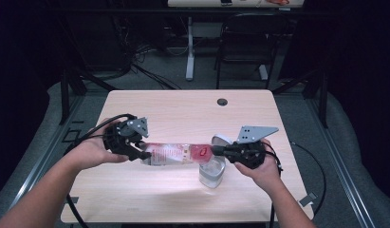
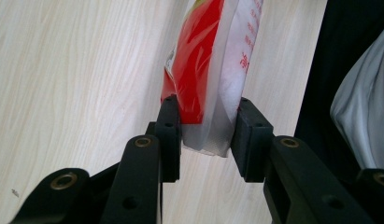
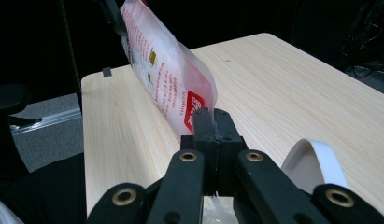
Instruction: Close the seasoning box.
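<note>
Red-and-white plastic bag (image 1: 176,154) stretched level between both claws above the counter (image 1: 183,109). Left claw (image 1: 141,153) grips one end, jaws partway closed on it; right claw (image 1: 216,151) pinches the other end fully closed. Clear glass cup (image 1: 212,172) under right claw. Both hands reach inward, grippers roughly level.

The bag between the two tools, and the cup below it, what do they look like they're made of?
The bag looks like thin glossy plastic film: it is translucent, printed red and white, and creased where it is pinched. The cup looks like clear glass or hard plastic, since the table shows through it; which one is hard to tell.
</note>
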Available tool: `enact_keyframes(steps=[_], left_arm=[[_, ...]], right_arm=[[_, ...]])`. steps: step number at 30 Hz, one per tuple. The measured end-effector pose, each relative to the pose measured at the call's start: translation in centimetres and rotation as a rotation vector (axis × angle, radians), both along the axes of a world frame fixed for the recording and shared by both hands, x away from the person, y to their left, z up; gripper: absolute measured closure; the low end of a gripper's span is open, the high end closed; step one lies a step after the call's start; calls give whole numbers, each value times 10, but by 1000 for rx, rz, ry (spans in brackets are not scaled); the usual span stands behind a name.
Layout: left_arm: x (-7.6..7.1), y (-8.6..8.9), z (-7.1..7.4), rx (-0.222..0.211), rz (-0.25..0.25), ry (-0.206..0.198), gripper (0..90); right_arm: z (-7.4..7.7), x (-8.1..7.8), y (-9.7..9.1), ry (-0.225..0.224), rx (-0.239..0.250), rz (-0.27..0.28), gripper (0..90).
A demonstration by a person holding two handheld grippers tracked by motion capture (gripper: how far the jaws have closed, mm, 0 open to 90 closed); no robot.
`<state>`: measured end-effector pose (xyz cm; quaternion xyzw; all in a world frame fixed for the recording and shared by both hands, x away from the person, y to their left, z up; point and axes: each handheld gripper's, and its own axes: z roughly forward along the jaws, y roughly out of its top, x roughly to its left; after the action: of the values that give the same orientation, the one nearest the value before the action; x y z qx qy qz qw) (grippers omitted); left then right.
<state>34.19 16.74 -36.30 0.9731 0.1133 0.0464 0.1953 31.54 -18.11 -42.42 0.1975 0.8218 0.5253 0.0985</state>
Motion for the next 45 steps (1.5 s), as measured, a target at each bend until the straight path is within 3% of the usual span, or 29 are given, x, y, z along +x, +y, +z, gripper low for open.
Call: enact_keyframes(steps=[19,45], left_arm=[[1,-7,8,19,-13,-15,676],[1,-12,17,8,-23,-25,678]], right_arm=[[-3,-1,-5,9,17,-5,900],[-7,-3,-12,14,24,-19,900]])
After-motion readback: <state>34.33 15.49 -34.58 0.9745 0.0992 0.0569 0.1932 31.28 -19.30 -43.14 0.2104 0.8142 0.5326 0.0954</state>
